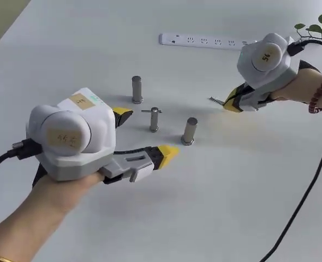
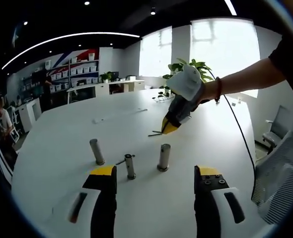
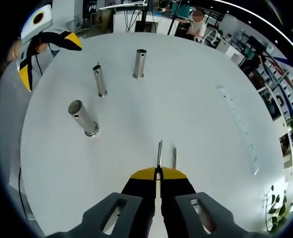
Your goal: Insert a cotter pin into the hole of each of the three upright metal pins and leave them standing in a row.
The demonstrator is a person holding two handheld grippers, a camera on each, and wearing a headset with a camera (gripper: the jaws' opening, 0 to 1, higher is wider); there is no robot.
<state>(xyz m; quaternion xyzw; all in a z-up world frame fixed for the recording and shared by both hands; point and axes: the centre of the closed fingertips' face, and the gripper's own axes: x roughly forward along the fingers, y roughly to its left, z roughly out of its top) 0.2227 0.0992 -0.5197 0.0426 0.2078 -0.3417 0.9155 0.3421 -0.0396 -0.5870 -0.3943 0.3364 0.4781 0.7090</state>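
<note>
Left claw [image 1: 144,134] sits low at the near left of the head view. Its jaws are spread wide with nothing between them, and the yellow tips face the row of pins. The middle pin stands just ahead of the gap, apart from both jaws.

Right claw [image 1: 228,105] is at the far right, jaws pressed together and pinching a loose cotter pin [image 3: 159,151] by one end. The free end sticks out ahead of the tips. It is clear of every upright pin, and its shadow lies beside it on the white worktop [image 1: 215,207].

Three metal pins stand upright on the worktop in a slanting row, well apart from each other.
- Far pin [image 1: 137,89]: plain cylinder, at the left end of the row.
- Middle pin [image 1: 154,119]: a fitted cotter pin [image 1: 149,111] runs crosswise through it near the top, sticking out on both sides.
- Near pin [image 1: 190,131]: the closest to the right claw. Its top looks hollow in the right gripper view.

A power strip [image 1: 204,41] lies along the far side of the worktop. Plant leaves [image 1: 316,26] show at the top right corner. A black cable [image 1: 308,191] trails from the right claw across the worktop. The wrist behind that claw wears a beaded bracelet [image 1: 320,94].
</note>
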